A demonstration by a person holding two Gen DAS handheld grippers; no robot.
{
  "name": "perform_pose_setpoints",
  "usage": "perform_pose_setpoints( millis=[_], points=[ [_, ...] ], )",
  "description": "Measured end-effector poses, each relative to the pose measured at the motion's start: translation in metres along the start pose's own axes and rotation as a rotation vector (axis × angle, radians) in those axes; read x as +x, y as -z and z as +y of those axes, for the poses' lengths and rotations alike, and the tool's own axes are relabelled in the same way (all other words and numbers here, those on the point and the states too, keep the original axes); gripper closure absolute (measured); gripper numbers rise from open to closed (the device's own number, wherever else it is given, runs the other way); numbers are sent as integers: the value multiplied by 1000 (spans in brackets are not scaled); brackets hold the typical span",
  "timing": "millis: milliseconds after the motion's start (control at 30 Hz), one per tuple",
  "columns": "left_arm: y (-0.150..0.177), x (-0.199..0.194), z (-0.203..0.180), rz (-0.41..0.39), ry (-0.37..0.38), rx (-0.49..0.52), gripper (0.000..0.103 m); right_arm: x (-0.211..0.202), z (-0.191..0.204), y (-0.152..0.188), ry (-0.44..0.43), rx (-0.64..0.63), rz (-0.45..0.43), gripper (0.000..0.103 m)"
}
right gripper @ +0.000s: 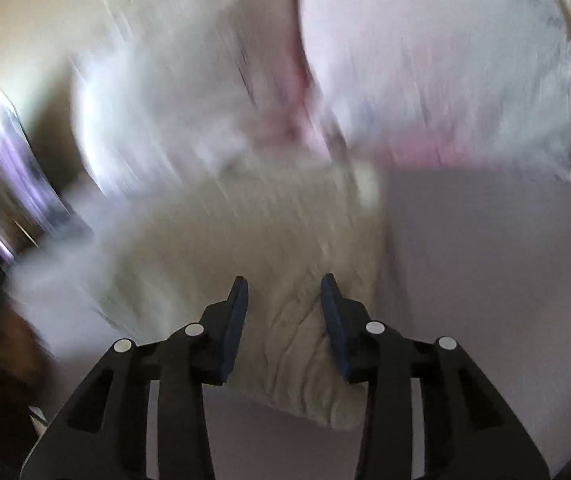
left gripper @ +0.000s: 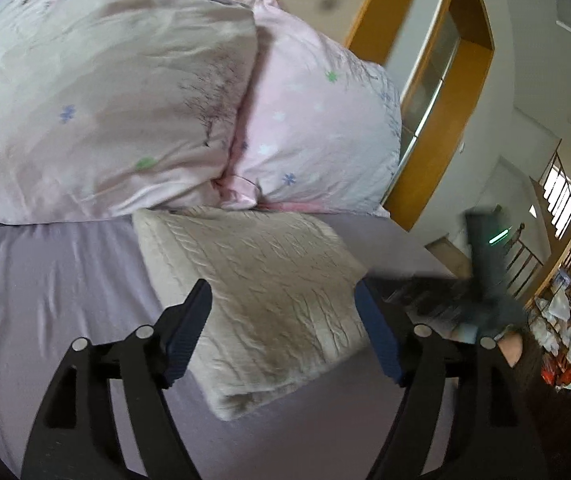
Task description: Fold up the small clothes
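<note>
A beige cable-knit garment (left gripper: pixel 269 300) lies folded into a thick rectangle on the lilac bed sheet (left gripper: pixel 45 288). My left gripper (left gripper: pixel 283 294) is open wide and empty, its fingers either side of the garment from above. The right gripper shows blurred at the right of the left wrist view (left gripper: pixel 481 280), beyond the garment's edge. In the right wrist view the right gripper (right gripper: pixel 284 280) is open and empty above the same garment (right gripper: pixel 245 248); that view is motion-blurred.
Two pink patterned pillows (left gripper: pixel 117 92) (left gripper: pixel 317 136) lie against the garment's far edge. A wooden frame (left gripper: pixel 437 128) stands past the bed's right side. Cluttered shelves (left gripper: pixel 565 312) are at the far right. Bare sheet (right gripper: pixel 485 280) lies right of the garment.
</note>
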State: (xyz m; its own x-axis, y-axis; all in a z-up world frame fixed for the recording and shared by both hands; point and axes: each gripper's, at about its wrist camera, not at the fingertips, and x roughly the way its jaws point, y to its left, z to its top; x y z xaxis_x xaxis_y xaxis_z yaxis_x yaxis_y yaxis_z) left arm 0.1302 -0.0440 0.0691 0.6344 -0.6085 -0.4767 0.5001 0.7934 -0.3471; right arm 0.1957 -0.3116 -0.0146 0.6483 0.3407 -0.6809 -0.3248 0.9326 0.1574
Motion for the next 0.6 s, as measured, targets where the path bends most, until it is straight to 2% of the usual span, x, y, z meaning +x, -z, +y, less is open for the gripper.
perform_pose_setpoints(
  millis=[67,100,133,167,200,233,333,500,600],
  points=[
    [4,2,-5,20,-19,5,24,-3,-2,6,25,-8,-28,64],
    [7,1,-7,36,-60,9,22,-13,-5,6,12,27,-30,64],
    [10,-1,-7,43,-91,10,17,-24,-7,6,-11,56,-46,63],
    [16,-6,-8,50,-153,11,11,-38,-9,9,-44,71,-76,59],
    [20,-9,-8,51,-191,13,8,-53,-9,14,-74,79,-117,34],
    [26,-13,-8,53,-236,16,4,-65,-9,19,-82,79,-147,4],
    [44,-14,-10,94,-355,25,2,-82,2,38,-55,60,-202,1],
    [66,10,-11,209,-461,49,2,-43,14,50,109,57,-96,1],
    [71,20,-7,252,-480,39,2,-26,19,53,96,54,-50,1]
  ],
)
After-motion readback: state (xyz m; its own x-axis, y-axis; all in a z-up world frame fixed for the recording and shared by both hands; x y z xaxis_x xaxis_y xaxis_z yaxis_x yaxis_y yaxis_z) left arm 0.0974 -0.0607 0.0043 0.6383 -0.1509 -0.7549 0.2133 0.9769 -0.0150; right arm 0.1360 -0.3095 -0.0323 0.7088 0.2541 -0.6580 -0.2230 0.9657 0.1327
